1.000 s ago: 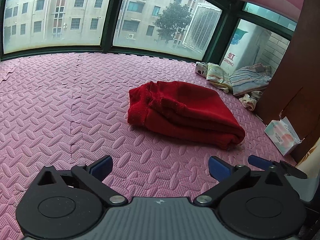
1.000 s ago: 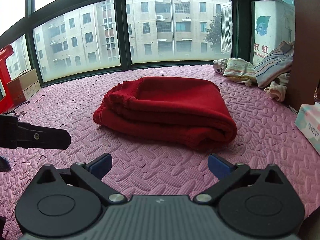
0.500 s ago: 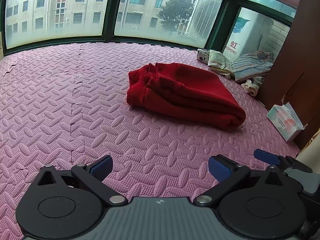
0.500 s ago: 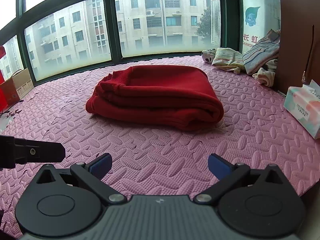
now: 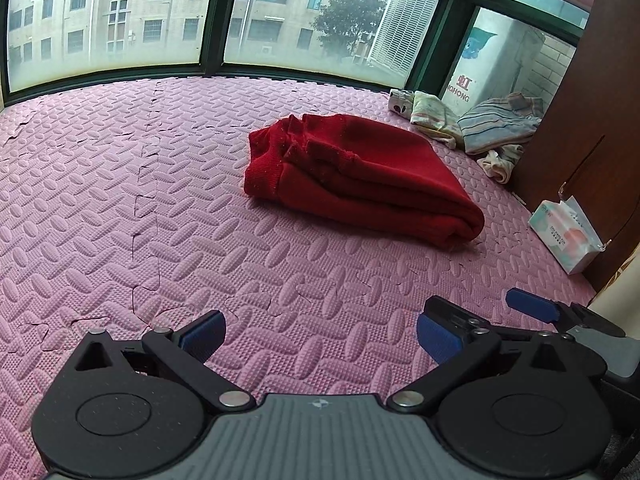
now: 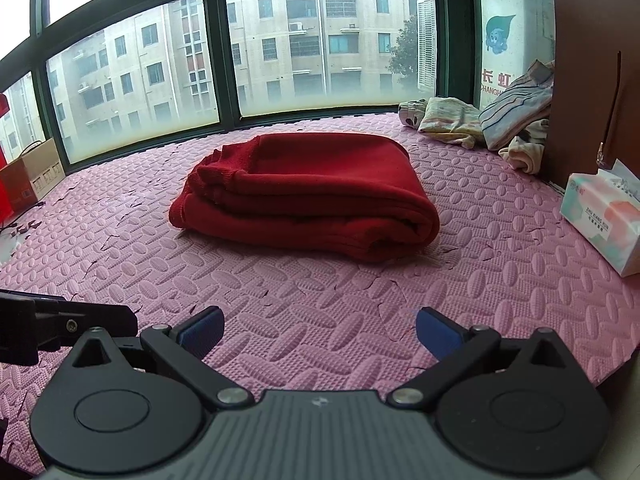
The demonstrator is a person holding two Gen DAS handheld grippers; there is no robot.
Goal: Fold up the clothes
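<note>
A red garment (image 5: 360, 176) lies folded in a thick bundle on the pink foam mat (image 5: 120, 200); it also shows in the right wrist view (image 6: 308, 196). My left gripper (image 5: 320, 336) is open and empty, held above the mat well short of the garment. My right gripper (image 6: 318, 332) is open and empty, also short of the garment. The right gripper's blue fingertips (image 5: 532, 305) show at the lower right of the left wrist view. Part of the left gripper (image 6: 60, 320) shows at the left of the right wrist view.
A pile of other clothes (image 5: 480, 128) lies at the far right by a brown cabinet (image 5: 592, 120); it also shows in the right wrist view (image 6: 492, 124). A tissue pack (image 6: 600, 220) stands at the right. A cardboard box (image 6: 32, 176) sits far left. Windows (image 6: 320, 40) line the back.
Both grippers have drawn back from the folded red garment, which now looks smaller and farther off. Both stay open and empty.
</note>
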